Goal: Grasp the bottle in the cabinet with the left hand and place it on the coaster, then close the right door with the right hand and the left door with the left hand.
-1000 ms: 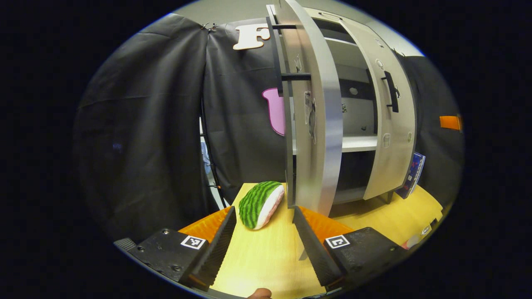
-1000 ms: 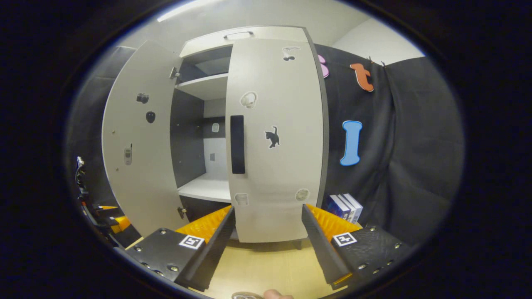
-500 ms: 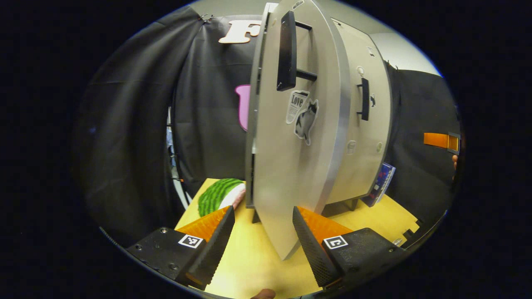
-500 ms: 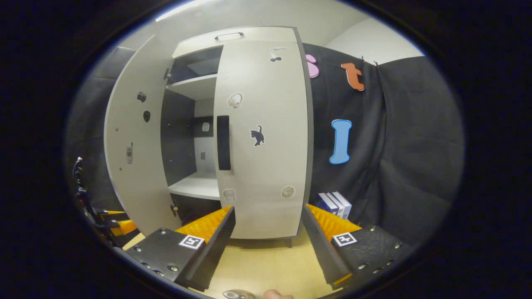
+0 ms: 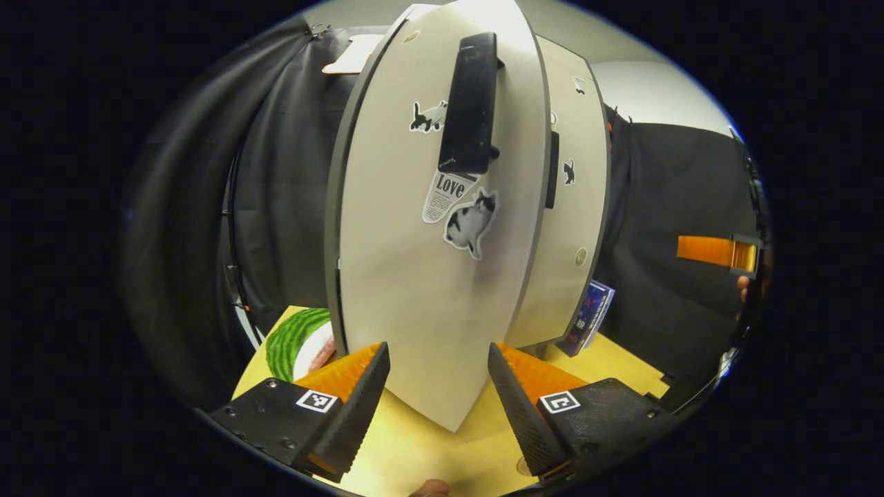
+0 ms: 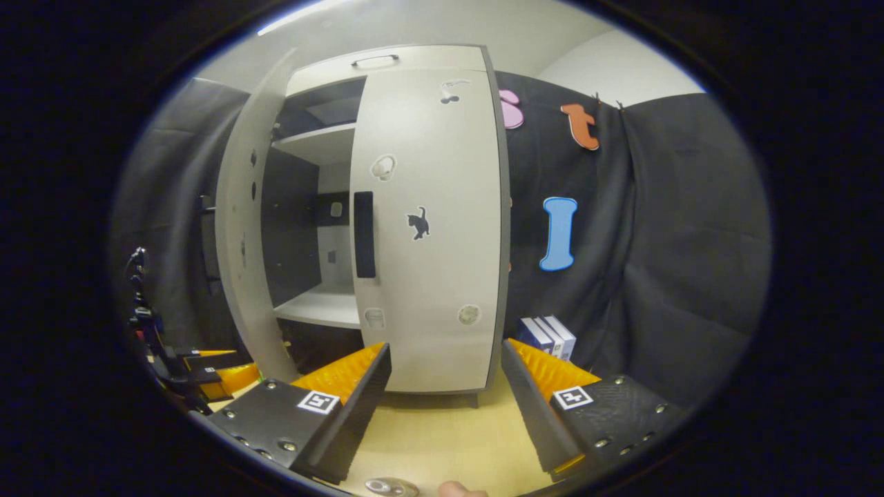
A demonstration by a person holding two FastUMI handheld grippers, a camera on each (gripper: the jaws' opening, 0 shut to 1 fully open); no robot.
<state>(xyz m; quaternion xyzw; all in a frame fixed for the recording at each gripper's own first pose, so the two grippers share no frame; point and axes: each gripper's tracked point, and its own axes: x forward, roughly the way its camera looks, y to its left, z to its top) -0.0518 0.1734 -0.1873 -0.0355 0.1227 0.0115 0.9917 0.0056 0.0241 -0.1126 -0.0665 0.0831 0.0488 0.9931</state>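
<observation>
Wooden tabletop point(image 6: 435, 435) carries the cabinet point(image 6: 394, 62). Right door point(image 6: 428, 228) closed; left door point(image 5: 414, 276) ajar at 12 o'clock of the released left gripper point(image 5: 436, 383). Right gripper point(image 6: 445, 386) released.

black screwed gripper point(image 5: 436, 386) blocks with square, perhaps fiducial, tags.

We see a pale grey cabinet point(image 6: 387, 65) standing upright at the far side of the tabletop. Its right door point(image 6: 431, 228) lies flat against the front, shut, with a black vertical handle point(image 6: 364, 235) near its left edge and a small black cat sticker. Its left door point(image 5: 407, 276) stands partly open, swung out from the front, bearing a black handle point(image 5: 471, 114) and cat stickers. Between the doors we see white shelves point(image 6: 321, 307).
</observation>
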